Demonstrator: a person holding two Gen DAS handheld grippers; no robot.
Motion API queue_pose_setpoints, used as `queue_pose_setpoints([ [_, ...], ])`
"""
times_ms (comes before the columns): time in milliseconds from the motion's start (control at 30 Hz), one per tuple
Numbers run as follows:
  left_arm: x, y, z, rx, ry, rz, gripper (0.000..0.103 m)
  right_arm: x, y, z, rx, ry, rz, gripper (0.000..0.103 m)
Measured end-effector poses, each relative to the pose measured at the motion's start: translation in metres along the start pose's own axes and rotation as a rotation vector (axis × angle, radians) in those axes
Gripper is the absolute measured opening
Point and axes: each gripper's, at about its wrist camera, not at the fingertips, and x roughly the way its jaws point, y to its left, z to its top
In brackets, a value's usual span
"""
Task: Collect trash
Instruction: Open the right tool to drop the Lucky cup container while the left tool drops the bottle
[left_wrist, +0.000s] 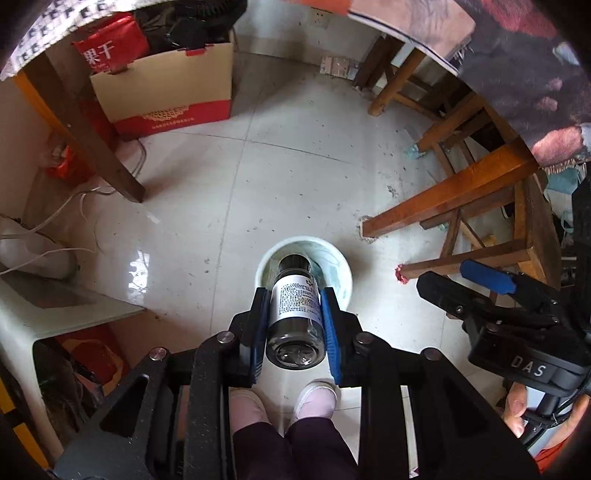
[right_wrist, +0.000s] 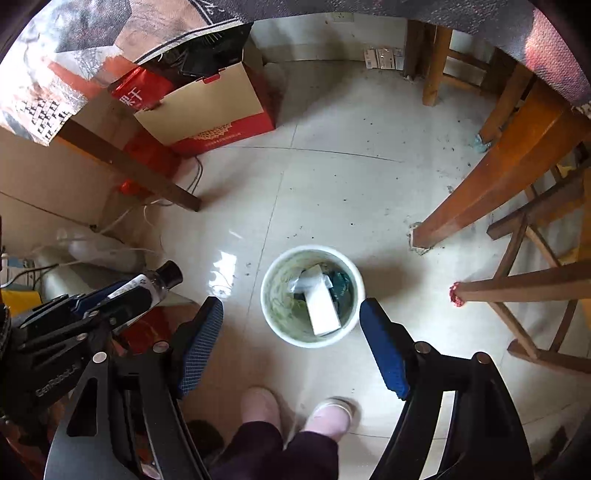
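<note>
Your left tongs (left_wrist: 295, 314) pinched the bottle (left_wrist: 294, 314) over the bin (left_wrist: 341, 269); your right tongs (right_wrist: 291, 332) stood spread and held nothing, so lowering the bottle's cap nearer the rim before release looked wise.

Below you, pale tiled floor (right_wrist: 332, 192) under white bin (right_wrist: 275, 321), red-and-tan box (right_wrist: 207, 107), wooden furniture legs (right_wrist: 476, 206).

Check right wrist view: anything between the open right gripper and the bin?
Nothing. The right gripper is empty and frames the white bin on the tile floor. The bin holds a white box. Right wrist view shows it.
</note>
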Motion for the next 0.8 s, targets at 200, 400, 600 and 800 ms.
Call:
queue_pose_setpoints([
  [200,0.013,-0.03,0.005,0.052,0.055,-0.057,0.028,-0.011,-0.013,0.0,0.034,-0.019,-0.017,0.074],
  [400,0.01,-0.053,0.005,0.142,0.109,-0.015,0.045,-0.028,-0.016,0.004,0.057,-0.05,-0.04,0.074],
  [600,-0.035,-0.058,0.009,0.174,0.076,0.022,0.045,-0.059,-0.012,0.005,0.065,-0.074,-0.044,0.074],
  [800,-0.112,-0.067,0.022,0.185,-0.004,0.034,0.045,-0.117,0.006,0.009,0.06,-0.117,-0.056,0.074],
])
